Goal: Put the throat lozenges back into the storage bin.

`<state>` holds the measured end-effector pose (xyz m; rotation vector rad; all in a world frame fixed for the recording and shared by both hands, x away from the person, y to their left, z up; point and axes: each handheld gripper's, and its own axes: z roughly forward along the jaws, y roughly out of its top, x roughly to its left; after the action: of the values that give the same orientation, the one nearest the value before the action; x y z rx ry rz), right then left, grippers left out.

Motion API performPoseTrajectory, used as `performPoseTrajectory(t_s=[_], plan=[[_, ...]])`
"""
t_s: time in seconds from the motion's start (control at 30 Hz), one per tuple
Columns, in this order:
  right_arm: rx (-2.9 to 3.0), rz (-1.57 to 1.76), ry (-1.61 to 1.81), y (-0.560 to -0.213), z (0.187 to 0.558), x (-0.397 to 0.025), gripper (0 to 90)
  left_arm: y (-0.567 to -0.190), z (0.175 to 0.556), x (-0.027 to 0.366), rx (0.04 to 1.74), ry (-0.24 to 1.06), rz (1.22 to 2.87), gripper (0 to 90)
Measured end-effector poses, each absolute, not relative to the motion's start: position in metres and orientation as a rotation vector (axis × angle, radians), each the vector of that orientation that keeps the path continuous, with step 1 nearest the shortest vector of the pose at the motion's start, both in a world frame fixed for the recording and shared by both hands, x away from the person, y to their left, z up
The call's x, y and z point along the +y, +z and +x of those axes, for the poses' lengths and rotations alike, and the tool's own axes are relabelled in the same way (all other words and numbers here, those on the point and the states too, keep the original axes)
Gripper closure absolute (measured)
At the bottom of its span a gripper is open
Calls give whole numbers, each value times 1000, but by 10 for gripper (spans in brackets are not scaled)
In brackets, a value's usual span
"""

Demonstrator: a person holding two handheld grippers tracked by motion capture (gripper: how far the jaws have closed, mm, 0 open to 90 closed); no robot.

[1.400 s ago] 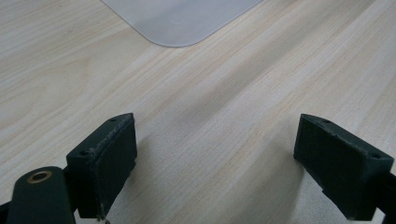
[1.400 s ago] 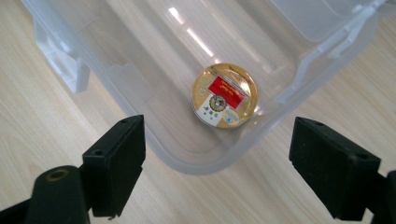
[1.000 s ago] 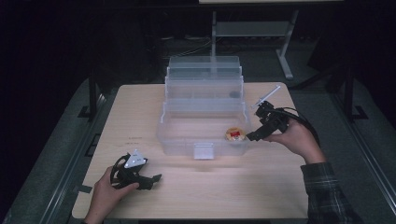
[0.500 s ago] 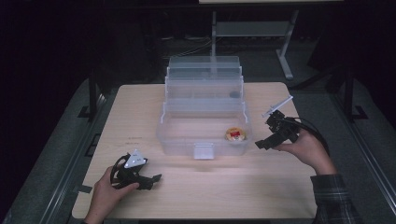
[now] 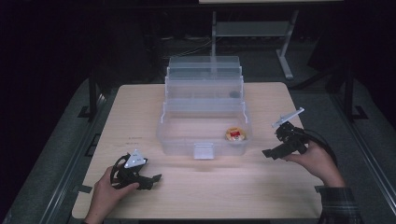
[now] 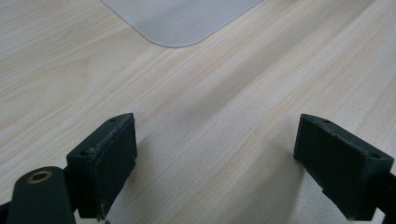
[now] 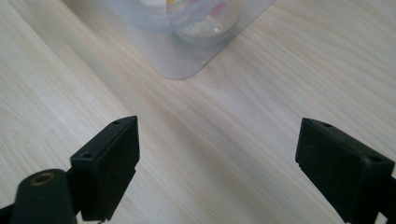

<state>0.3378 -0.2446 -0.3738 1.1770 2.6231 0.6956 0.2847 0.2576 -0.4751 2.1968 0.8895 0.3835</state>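
Clear plastic tiered storage box point(image 5: 204, 122) stands mid-table point(image 5: 140, 107), lid raised; a small round orange-and-red container point(image 5: 234, 134) lies in its front right corner; right gripper point(image 5: 274, 150) beside the box, jaws released; left gripper point(image 5: 152, 179) near the front edge, jaws apart, empty.

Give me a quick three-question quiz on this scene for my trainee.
1. True or false: the right gripper holds the small round container.
2. Where does that container lie?
A. on the table
B. in the clear tiered box
C. by the left gripper
3. Fill in: both grippers' jaws stand ___.

Key:
1. False; it is empty, beside the box.
2. B
3. open
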Motion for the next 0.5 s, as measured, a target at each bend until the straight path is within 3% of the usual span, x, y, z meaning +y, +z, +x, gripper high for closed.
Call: performPoseTrajectory(t_s=[0.5], plan=[[2555,1212,748,-403,318,-261,46,-475,285,257,890,383,2194,123]])
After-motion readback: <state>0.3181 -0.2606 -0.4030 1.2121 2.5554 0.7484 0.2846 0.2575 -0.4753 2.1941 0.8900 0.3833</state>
